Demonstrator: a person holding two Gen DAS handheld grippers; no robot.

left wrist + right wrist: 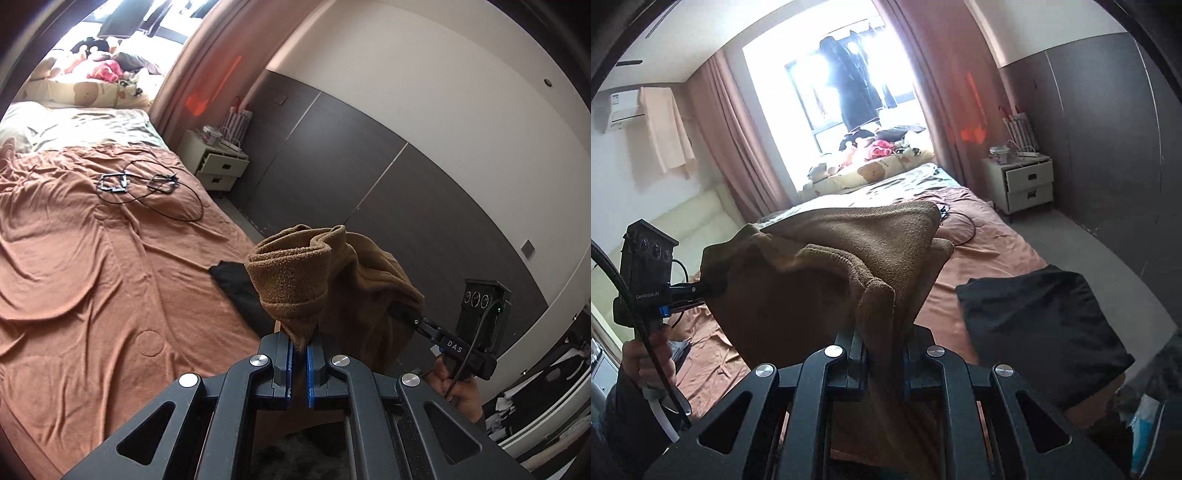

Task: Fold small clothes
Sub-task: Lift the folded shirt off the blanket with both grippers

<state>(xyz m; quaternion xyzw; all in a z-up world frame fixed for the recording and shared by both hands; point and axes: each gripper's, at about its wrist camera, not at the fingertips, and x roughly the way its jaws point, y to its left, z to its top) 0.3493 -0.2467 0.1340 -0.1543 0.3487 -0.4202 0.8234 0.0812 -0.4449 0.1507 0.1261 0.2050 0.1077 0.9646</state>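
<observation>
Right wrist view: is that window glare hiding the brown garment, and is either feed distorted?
Right wrist view: the window is blown out white, and the brown garment in front reads dim but visible. Left wrist view: light is more even and the garment is sharp. Both views bend walls and bed edges, fisheye style.

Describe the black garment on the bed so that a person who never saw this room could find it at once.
Start from the big bed with the rust-orange cover. Go to its near corner on the side of the white nightstand. The black garment lies flat there, the only dark cloth on the cover; the brown fleece garment is held up in the air instead.
</observation>
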